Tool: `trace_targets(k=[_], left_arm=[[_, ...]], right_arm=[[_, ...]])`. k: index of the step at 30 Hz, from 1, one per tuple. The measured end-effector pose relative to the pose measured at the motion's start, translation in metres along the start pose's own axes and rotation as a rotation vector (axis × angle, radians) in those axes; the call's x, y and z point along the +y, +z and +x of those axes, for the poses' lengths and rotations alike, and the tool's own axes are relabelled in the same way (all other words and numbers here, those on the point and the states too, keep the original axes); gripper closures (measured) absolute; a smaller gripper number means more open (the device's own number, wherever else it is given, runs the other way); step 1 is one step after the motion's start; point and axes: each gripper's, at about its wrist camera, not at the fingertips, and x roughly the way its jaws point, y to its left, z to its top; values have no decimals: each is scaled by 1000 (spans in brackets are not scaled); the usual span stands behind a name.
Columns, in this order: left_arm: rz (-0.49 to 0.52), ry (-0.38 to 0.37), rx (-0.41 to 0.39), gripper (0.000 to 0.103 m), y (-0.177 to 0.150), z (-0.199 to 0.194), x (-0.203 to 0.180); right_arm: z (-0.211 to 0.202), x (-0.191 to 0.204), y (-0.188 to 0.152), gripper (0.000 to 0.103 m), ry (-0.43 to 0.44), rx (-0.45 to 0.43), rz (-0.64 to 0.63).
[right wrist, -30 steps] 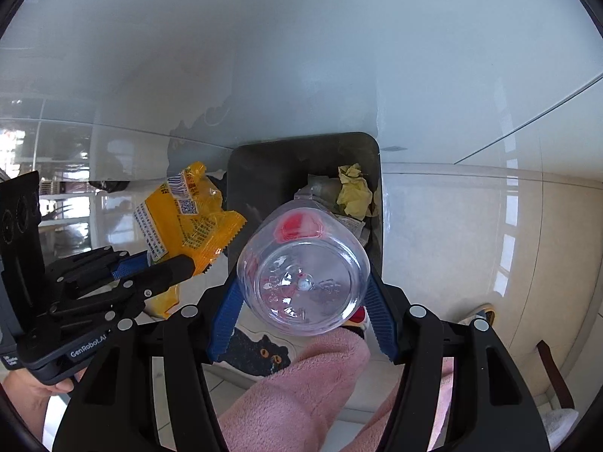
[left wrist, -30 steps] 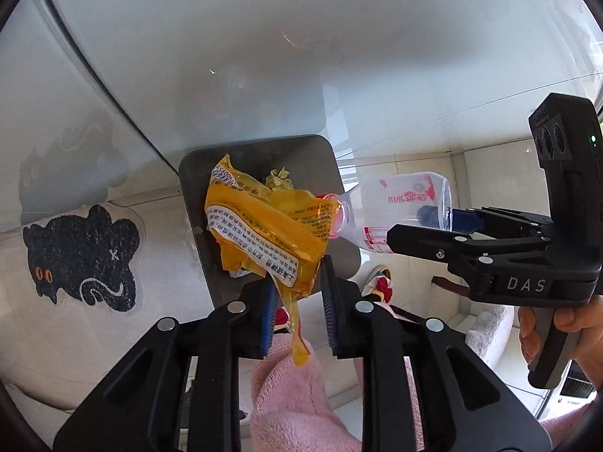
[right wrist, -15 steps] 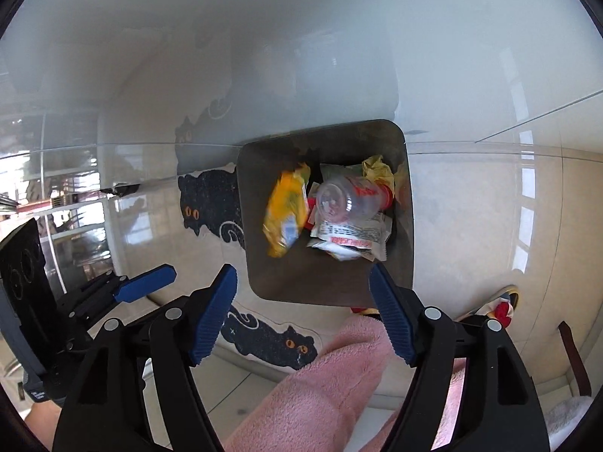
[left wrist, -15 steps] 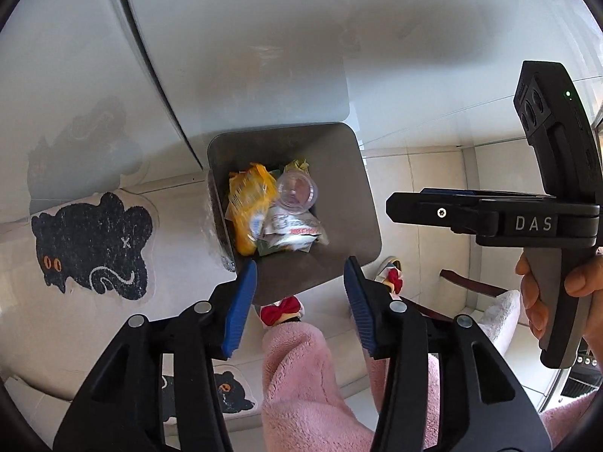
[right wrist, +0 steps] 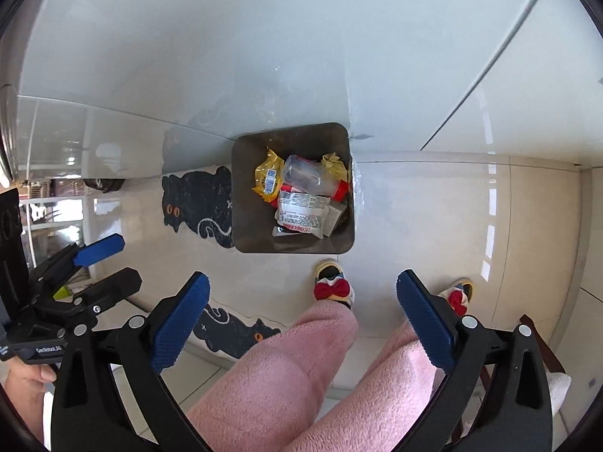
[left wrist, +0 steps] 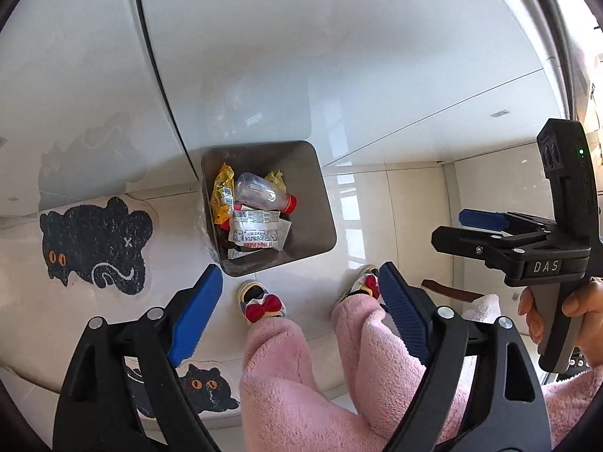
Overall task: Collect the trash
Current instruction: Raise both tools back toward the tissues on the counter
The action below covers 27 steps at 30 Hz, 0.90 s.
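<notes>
A black cat-shaped mat (left wrist: 94,243) lies on the pale tiled floor (left wrist: 395,203). Pink fleece trouser legs (right wrist: 286,369) end in bow-trimmed slippers (right wrist: 333,282).

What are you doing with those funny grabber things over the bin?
Picking up trash. A person in pink fluffy pants holds a grabber in each hand above the trash bin. The left gripper and right gripper both have their jaws wide open and hold nothing. In the bin lie a yellow wrapper, a clear plastic bottle and other wrappers.
</notes>
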Motion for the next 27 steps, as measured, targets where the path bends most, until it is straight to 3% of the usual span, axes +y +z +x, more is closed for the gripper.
trace_targets(k=[5,16,21,27], left_arm=[[-7,15,-87,8,-5,-56,-18],[36,35,-380,8,12,-189,-63],[112,25,-474,8,37,-226,-85],[213,52,-535,8,81,-248,-101]], right_arm=[[-74,-5,-7,3,-51,-121,-25],[-238,-9,-27,3,-48,-494,-48],[-281,-4,-18,3,-71,-644,-77],[-298,11,20,4,6,-671,-83]])
